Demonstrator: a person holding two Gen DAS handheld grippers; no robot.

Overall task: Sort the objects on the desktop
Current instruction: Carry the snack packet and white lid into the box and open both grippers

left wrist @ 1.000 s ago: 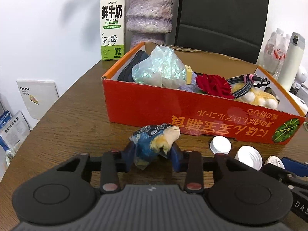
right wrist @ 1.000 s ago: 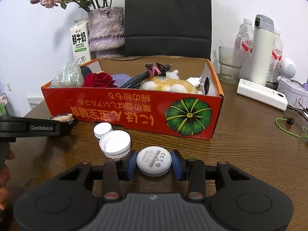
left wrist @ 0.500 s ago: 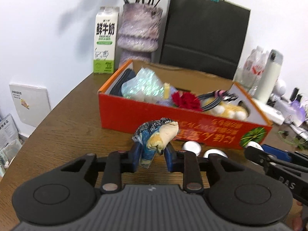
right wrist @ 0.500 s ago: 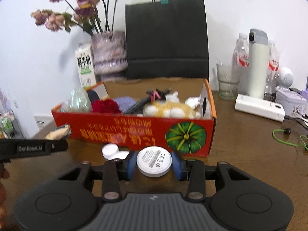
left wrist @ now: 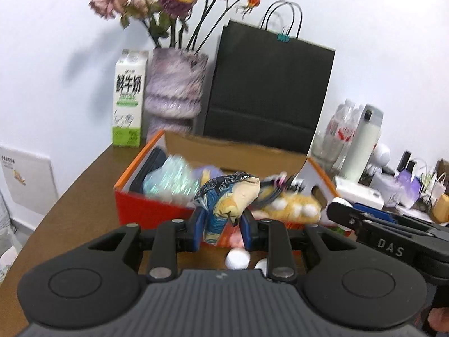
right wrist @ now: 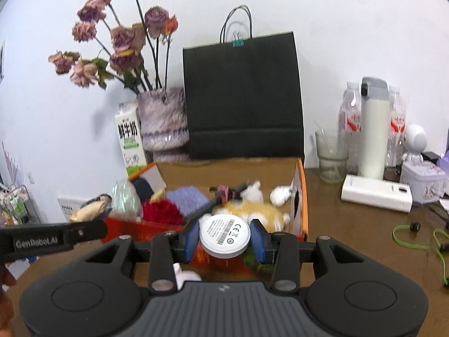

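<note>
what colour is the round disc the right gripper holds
White, with a barcode label, clearest in the right wrist view: round disc.

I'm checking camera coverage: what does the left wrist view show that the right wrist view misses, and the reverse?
Only the left wrist view shows the snack packet gripped whole in the left gripper. Only the right shows the white round device in the right gripper, and the green cord. Both show the orange box, milk carton and black bag.

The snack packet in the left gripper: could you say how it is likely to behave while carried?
The snack packet looks crumpled and soft, so it probably flexes and feels light. The left gripper pinches only its lower part, so the top may flop or slip.
</note>
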